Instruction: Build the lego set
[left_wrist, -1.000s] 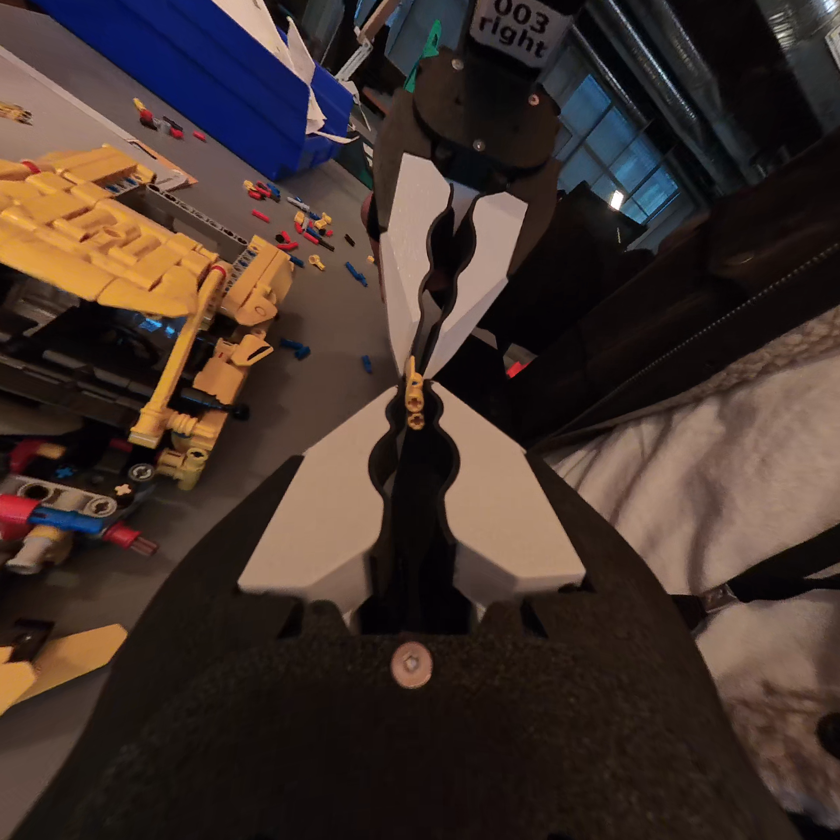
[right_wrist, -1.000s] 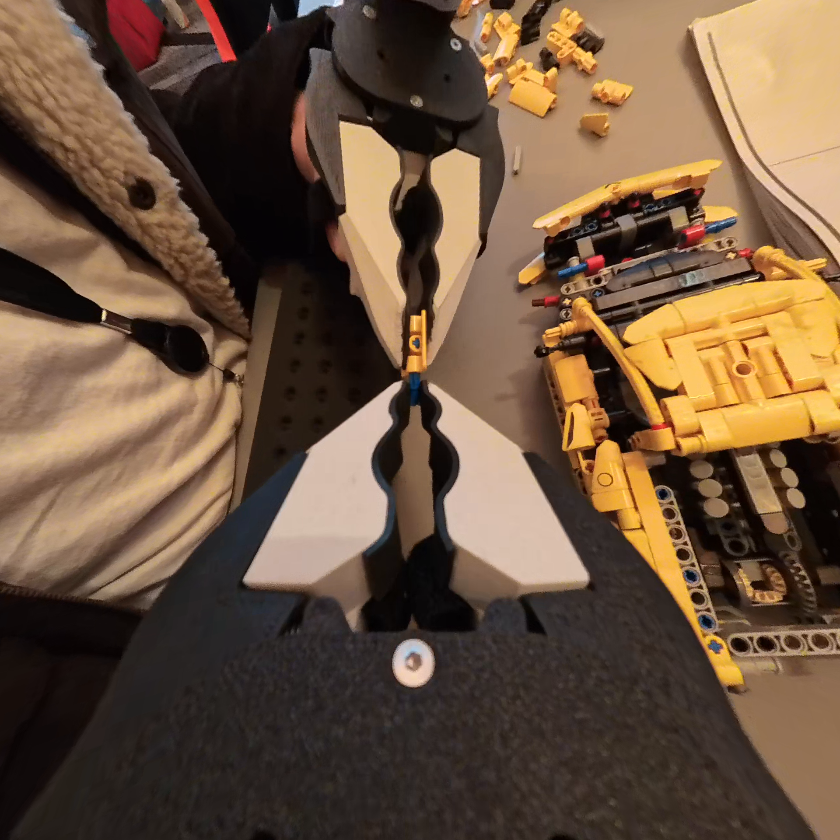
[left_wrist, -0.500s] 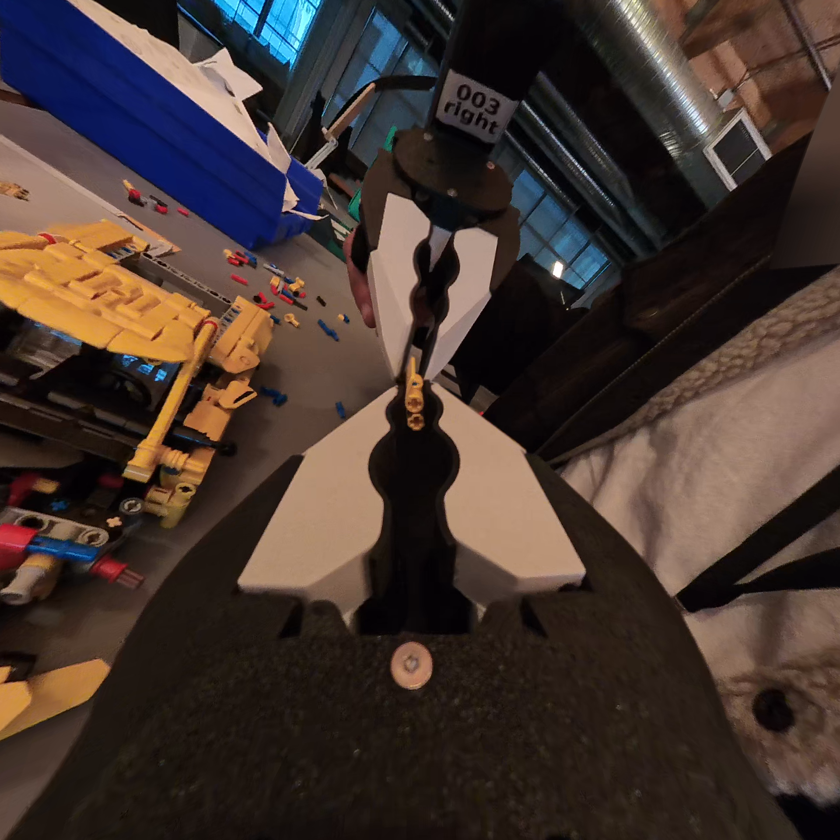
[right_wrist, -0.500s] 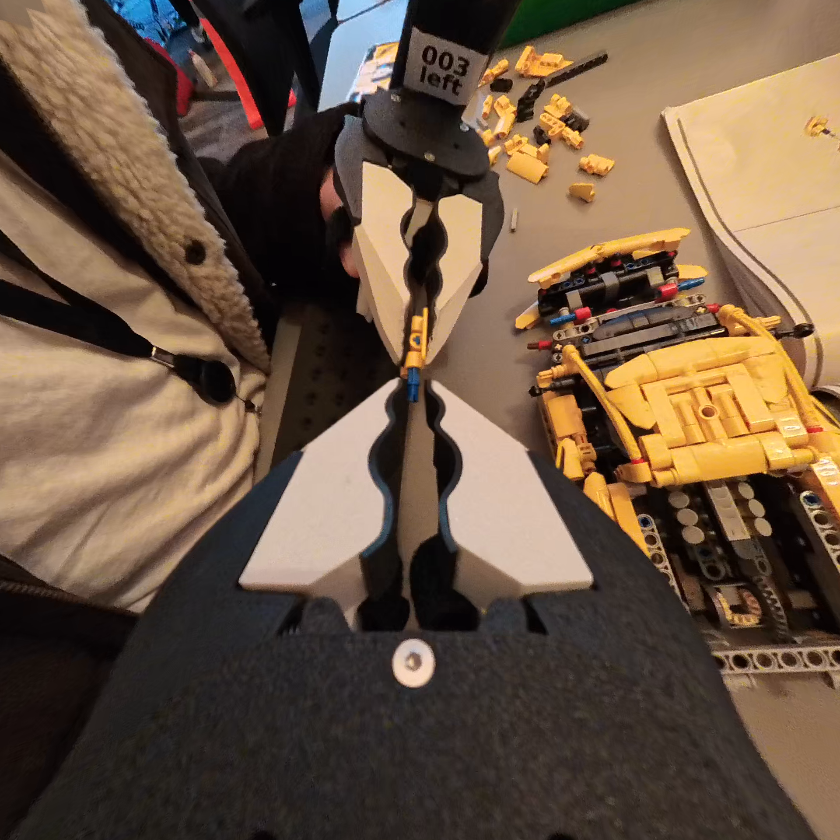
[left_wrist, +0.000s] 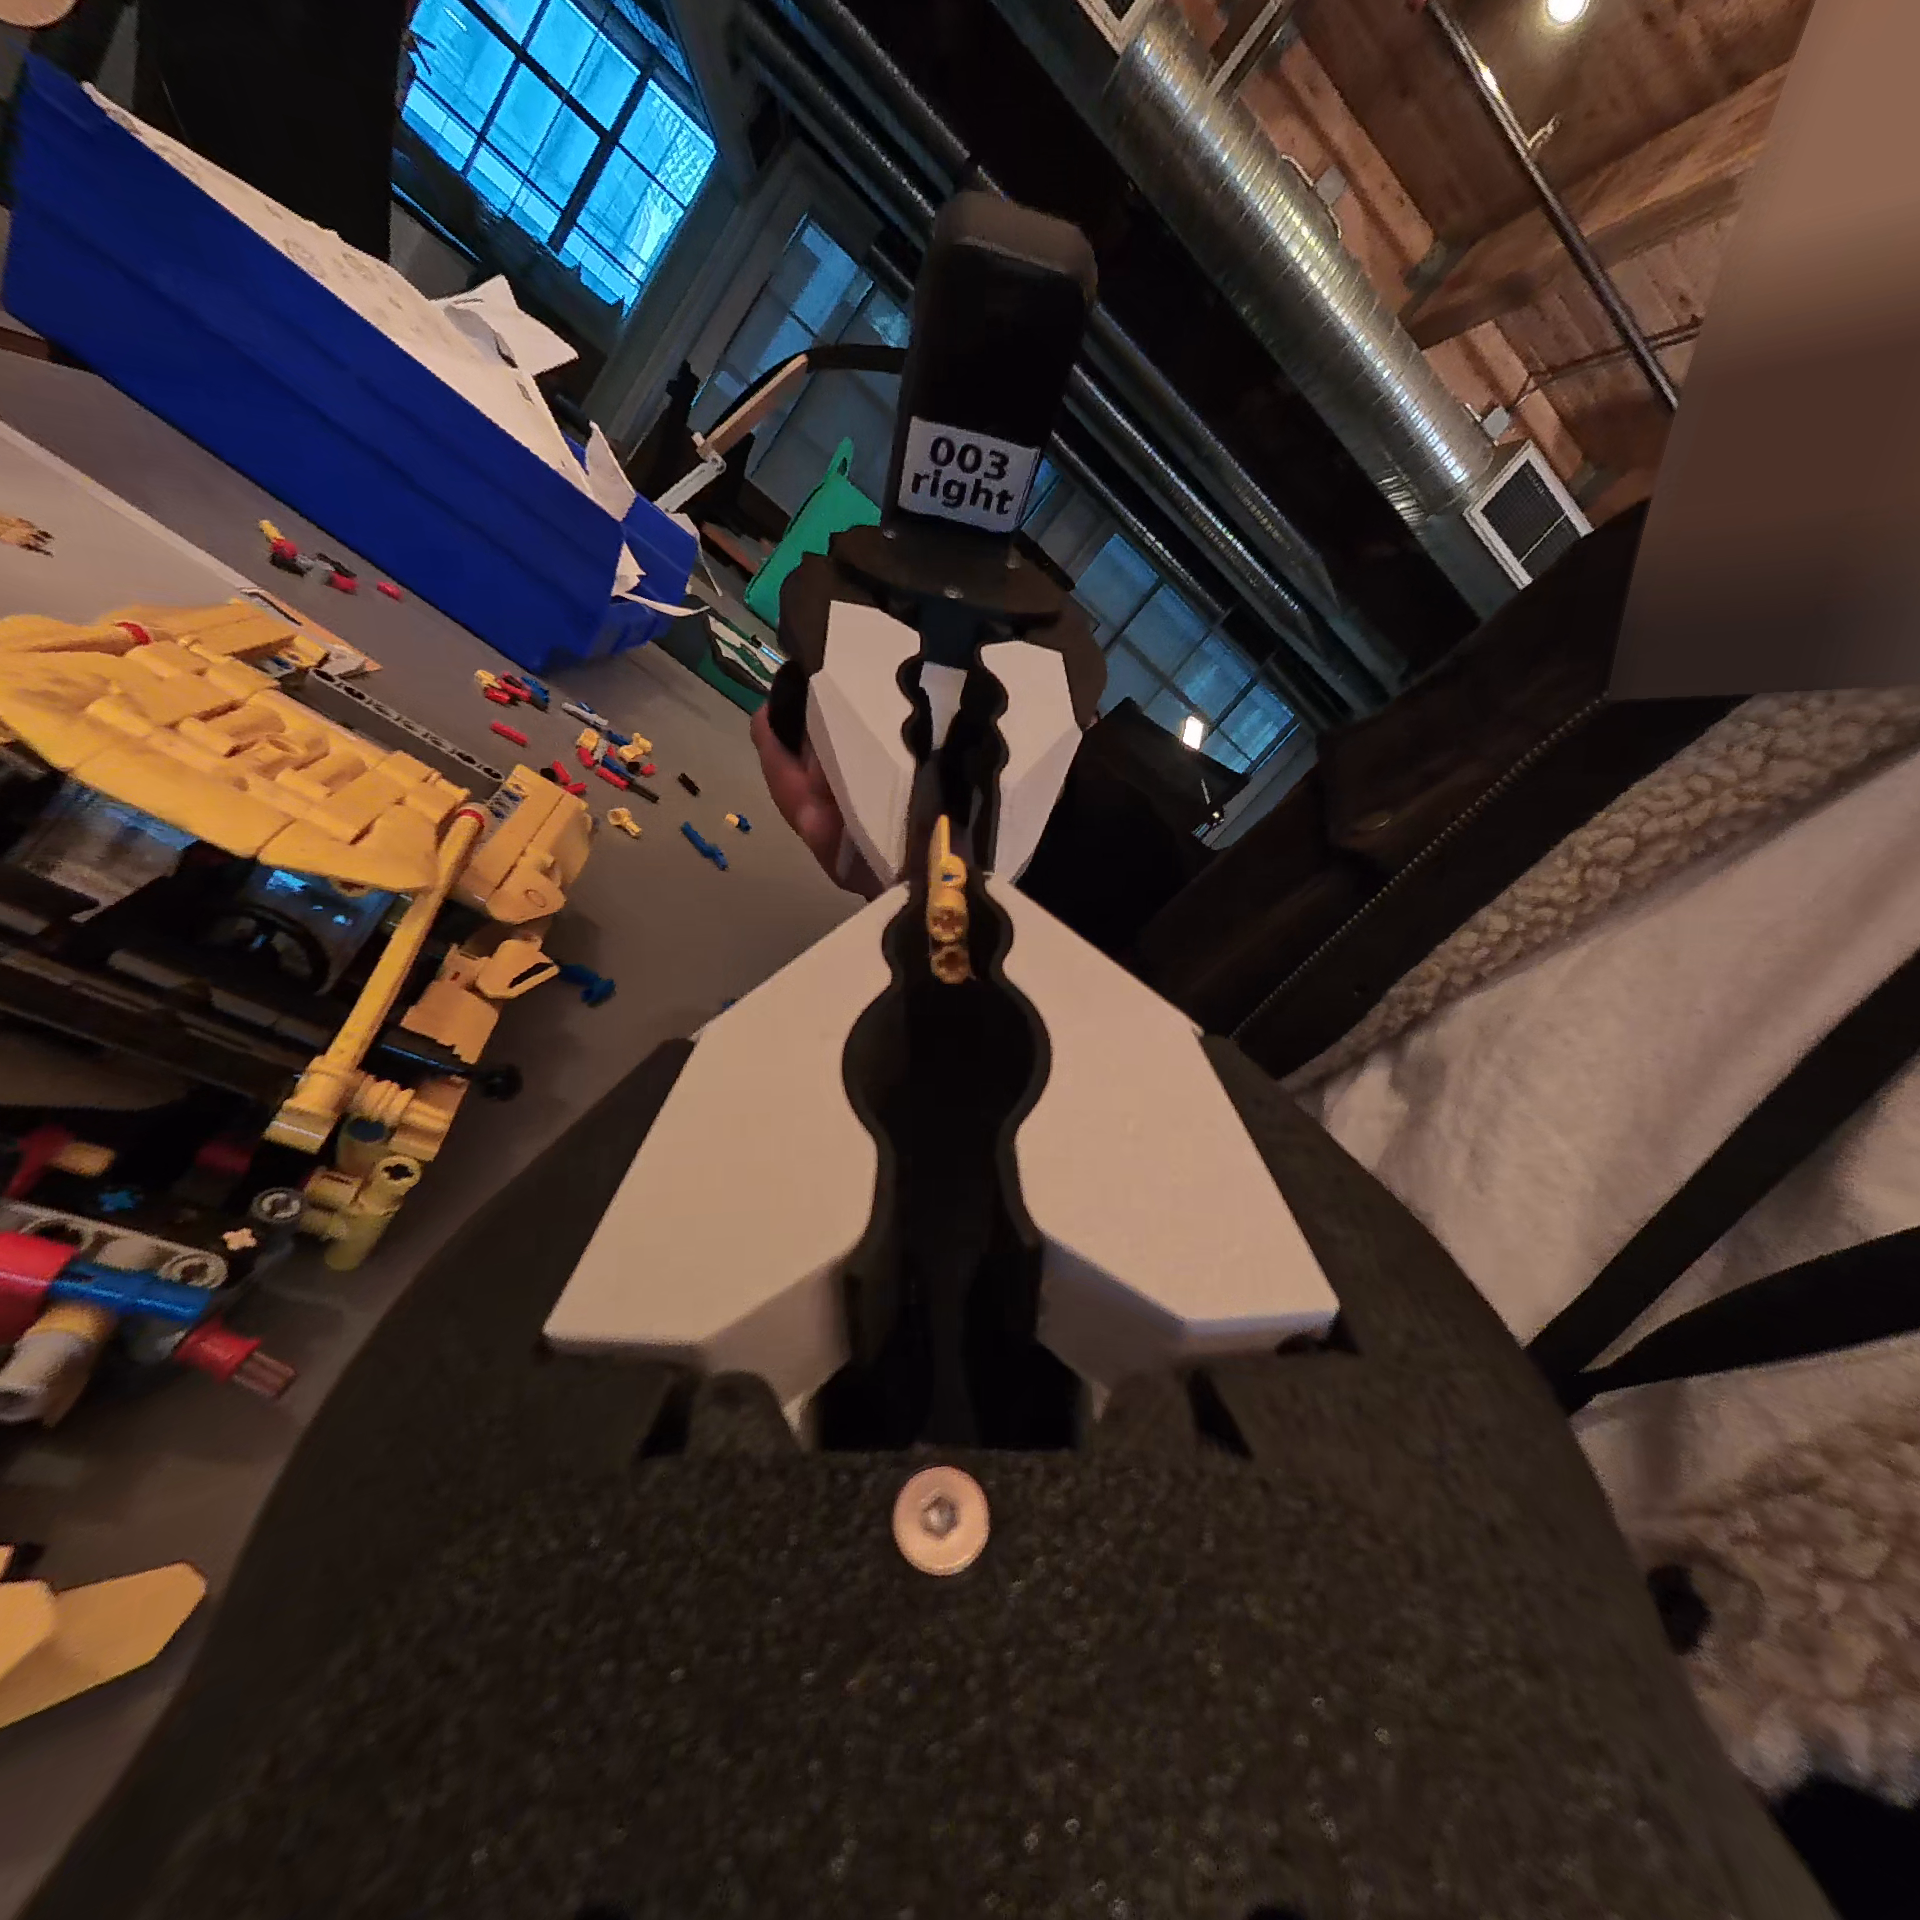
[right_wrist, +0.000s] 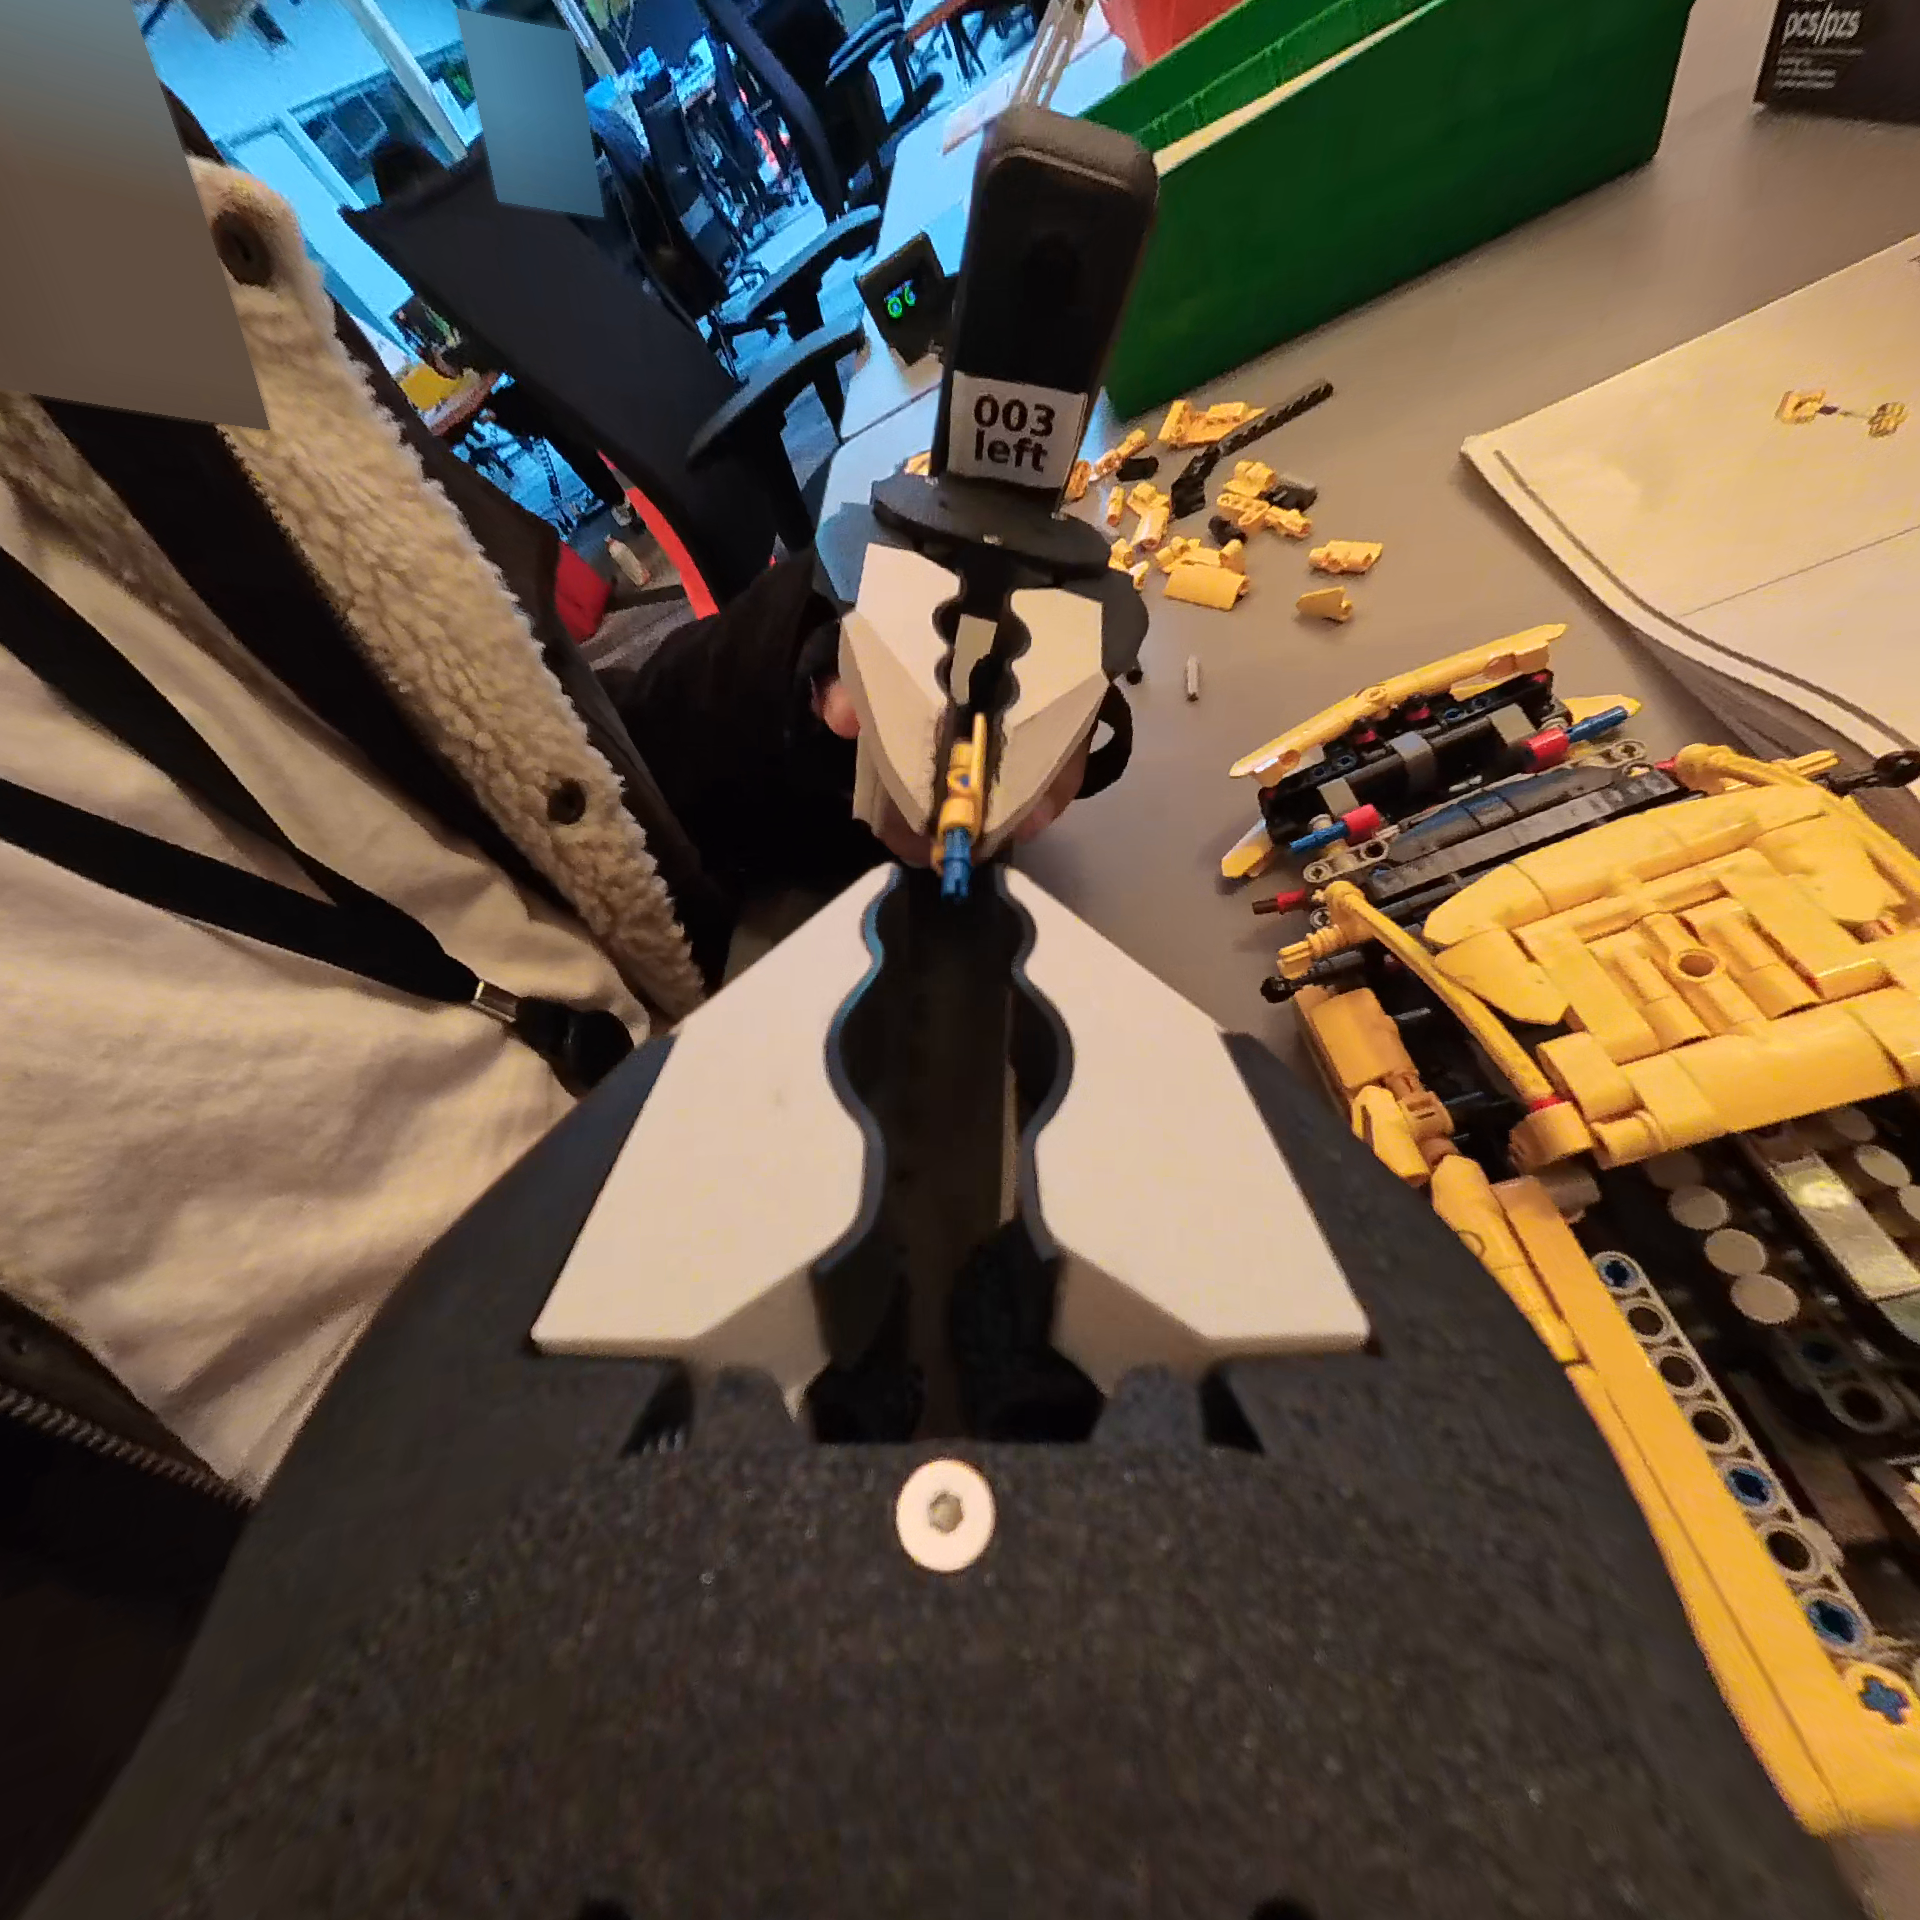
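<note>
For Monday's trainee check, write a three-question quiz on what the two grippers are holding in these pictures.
1. True or false: the left gripper is shut on a yellow piece.
2. The blue pin sits: A between the right gripper fingers; B on the booklet; C in the green bin.
3. Fill in: the yellow model rests on the ___.
Key: 1 true; 2 A; 3 table.

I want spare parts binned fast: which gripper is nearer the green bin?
Left. The left gripper, holding the yellow piece, lies between the green bin and the right gripper, which grips the blue pin tip to tip with it.
</note>
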